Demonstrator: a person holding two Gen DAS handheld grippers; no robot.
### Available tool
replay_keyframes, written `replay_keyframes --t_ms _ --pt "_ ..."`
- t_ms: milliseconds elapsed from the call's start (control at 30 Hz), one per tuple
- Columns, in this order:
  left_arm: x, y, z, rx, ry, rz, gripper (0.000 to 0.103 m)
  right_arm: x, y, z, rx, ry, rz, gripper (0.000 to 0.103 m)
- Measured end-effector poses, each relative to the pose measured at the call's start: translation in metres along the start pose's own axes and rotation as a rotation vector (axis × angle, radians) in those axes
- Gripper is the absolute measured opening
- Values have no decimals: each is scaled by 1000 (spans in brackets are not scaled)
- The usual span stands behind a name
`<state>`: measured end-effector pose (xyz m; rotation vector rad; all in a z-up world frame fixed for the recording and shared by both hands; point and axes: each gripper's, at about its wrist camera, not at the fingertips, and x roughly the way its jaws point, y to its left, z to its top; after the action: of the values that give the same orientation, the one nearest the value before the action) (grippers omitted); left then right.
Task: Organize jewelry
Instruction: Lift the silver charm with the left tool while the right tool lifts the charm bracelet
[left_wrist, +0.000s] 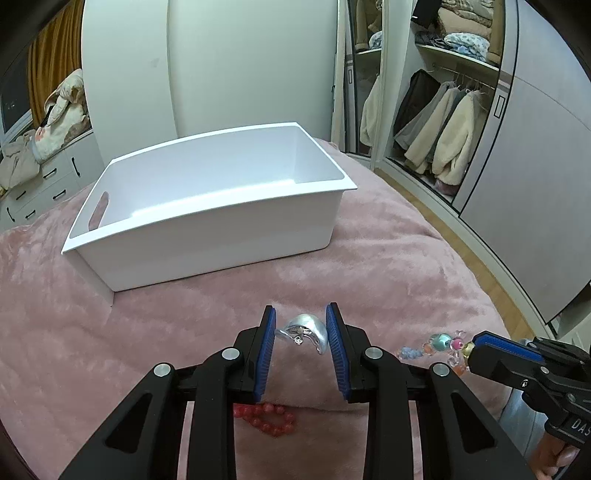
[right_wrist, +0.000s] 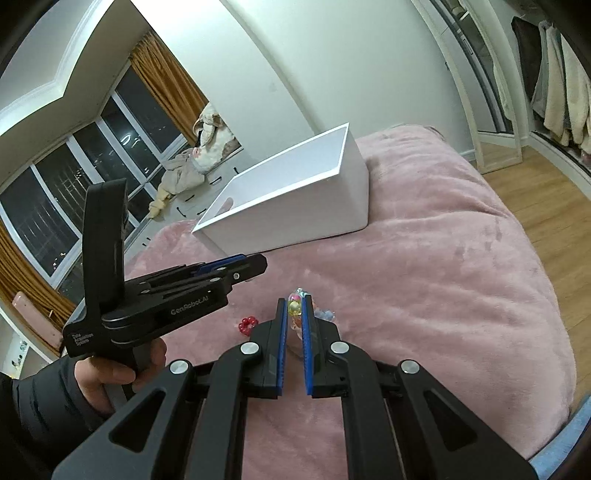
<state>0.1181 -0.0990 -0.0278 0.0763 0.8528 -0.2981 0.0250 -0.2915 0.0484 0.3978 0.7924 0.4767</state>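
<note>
On a pink plush blanket covering a bed, a white plastic bin stands on the far side, open at the top, with a slot handle cut in its left end wall. The left gripper has its two blue-padded fingers closed against a silver cuff, which sits clamped between the pads, near side of the bin and well apart from it. Under the left gripper's body, nearer the camera, a red bead bracelet lies on the blanket, partly hidden by the black linkage.

To the right, the right gripper reaches in from the edge of the left wrist view, its tip at a string of coloured translucent beads; from this view its opening cannot be judged.

The right wrist view settles that: the right gripper has its pads drawn to a narrow gap, pinching the coloured beads near the fingertips, with more of the string trailing to the right on the blanket. That view also shows the left gripper from the side, held by a bare hand, though the cuff is hidden there. The red bracelet appears in the open, left of the right gripper. The bin lies beyond.

Only the left wrist view shows the open wardrobe with hanging coats at far right; the right wrist view shows dark windows with ochre curtains at left.
</note>
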Motion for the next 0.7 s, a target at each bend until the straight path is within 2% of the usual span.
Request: replay_keyframes --t_ms 400,700 --pt "-6 10 -1 32 -20 28 33 21 5 12 -37 19 -103 8" --pt "-18 36 20 12 -48 15 33 33 21 37 -77 9 -143 8"
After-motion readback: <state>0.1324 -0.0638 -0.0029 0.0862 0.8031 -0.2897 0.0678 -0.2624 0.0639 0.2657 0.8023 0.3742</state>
